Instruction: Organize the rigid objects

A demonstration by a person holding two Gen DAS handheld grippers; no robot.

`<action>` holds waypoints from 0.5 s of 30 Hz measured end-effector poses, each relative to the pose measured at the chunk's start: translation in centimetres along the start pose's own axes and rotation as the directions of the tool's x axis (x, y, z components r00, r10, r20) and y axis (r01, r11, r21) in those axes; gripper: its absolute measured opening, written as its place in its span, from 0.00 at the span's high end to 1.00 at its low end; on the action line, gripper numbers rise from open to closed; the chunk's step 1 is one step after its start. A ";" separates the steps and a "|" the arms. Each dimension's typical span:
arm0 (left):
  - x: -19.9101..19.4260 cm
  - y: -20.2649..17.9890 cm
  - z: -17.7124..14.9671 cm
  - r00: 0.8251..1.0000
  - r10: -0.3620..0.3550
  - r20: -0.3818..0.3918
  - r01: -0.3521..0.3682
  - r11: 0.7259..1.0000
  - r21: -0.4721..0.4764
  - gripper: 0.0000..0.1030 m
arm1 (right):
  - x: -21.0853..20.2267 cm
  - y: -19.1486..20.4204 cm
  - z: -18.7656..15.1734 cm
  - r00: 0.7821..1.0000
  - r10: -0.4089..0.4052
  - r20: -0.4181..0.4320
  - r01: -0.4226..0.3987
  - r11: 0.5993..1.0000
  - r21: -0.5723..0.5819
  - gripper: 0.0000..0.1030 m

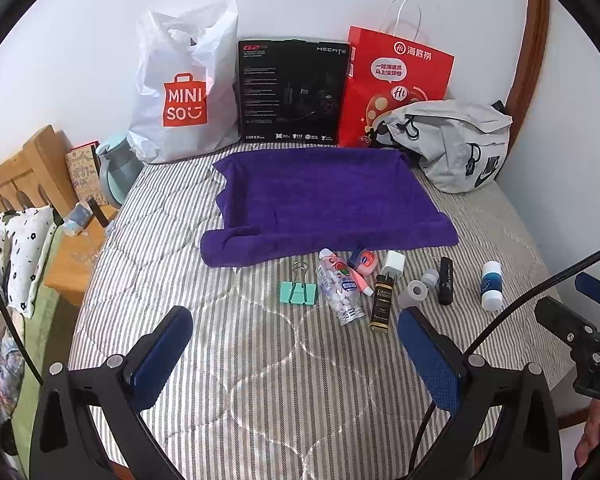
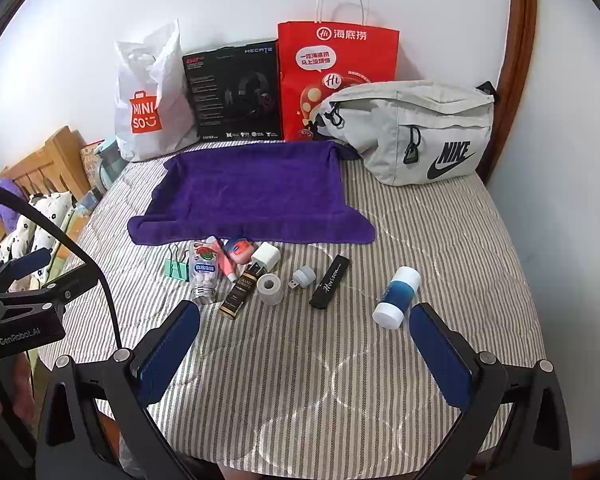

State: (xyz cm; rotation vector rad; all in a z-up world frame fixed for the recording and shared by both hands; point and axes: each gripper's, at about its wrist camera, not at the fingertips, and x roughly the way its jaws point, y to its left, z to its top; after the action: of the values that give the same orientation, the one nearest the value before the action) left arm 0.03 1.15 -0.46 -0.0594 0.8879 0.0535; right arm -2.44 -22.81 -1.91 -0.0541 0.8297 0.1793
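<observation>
A: Both claws apart, empty: left claw [image 1: 296, 344], right claw [image 2: 306, 338].
B: Nearest my right claw, just ahead-right: blue-white bottle [image 2: 396, 297] on the bed [image 2: 440, 220]. I'd straddle its middle squarely; it may roll. Purple towel [image 2: 252, 196] lies beyond.

- A bed [image 2: 440, 240] with a grey-striped quilt carried everything.
- A purple towel [image 2: 252, 196] lay flat mid-bed.
- Just in front of the towel lay small items: a green binder clip [image 1: 298, 293], pill bottle [image 1: 342, 290], white charger [image 2: 266, 257], tape roll [image 2: 270, 288], black stick [image 2: 329, 282], blue-and-white bottle [image 2: 396, 297].
- Bags and a black box [image 2: 234, 96] stood along the wall.
</observation>
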 end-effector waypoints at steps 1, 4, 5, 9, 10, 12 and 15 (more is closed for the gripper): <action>-0.1 -0.1 0.1 1.000 0.000 0.000 0.000 1.000 0.002 0.00 | -0.1 0.0 -0.1 1.000 -0.002 0.000 0.002 1.000 0.002 0.00; -0.1 -0.1 0.1 1.000 -0.005 0.003 0.005 1.000 0.002 0.00 | -0.2 -0.2 -0.2 1.000 -0.004 -0.001 0.004 1.000 0.006 0.00; -0.1 -0.1 0.1 1.000 -0.005 0.002 0.005 1.000 0.001 0.00 | -0.2 -0.2 -0.3 1.000 -0.006 -0.001 0.006 1.000 0.008 0.00; -0.1 -0.2 0.2 1.000 0.001 -0.003 -0.001 1.000 0.004 0.00 | -0.3 -0.5 -0.3 1.000 -0.006 -0.002 0.006 1.000 0.015 0.00; -0.1 -0.1 0.2 1.000 -0.002 -0.004 0.002 1.000 0.004 0.00 | -0.3 -0.6 -0.3 1.000 -0.006 0.000 0.006 1.000 0.016 0.00; 0.0 -0.1 0.2 1.000 -0.003 -0.005 0.003 1.000 0.000 0.00 | -0.1 -0.7 -0.3 1.000 -0.008 -0.003 0.008 1.000 0.019 0.00; 0.3 0.0 0.2 1.000 -0.003 -0.010 0.003 1.000 -0.001 0.00 | 0.2 -0.8 -0.3 1.000 -0.010 -0.012 0.010 1.000 0.020 0.00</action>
State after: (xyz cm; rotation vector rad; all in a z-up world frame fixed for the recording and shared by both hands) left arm 0.40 1.13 -0.52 -0.0623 0.8980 0.0510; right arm -2.39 -23.60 -2.30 -0.0402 0.8428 0.1614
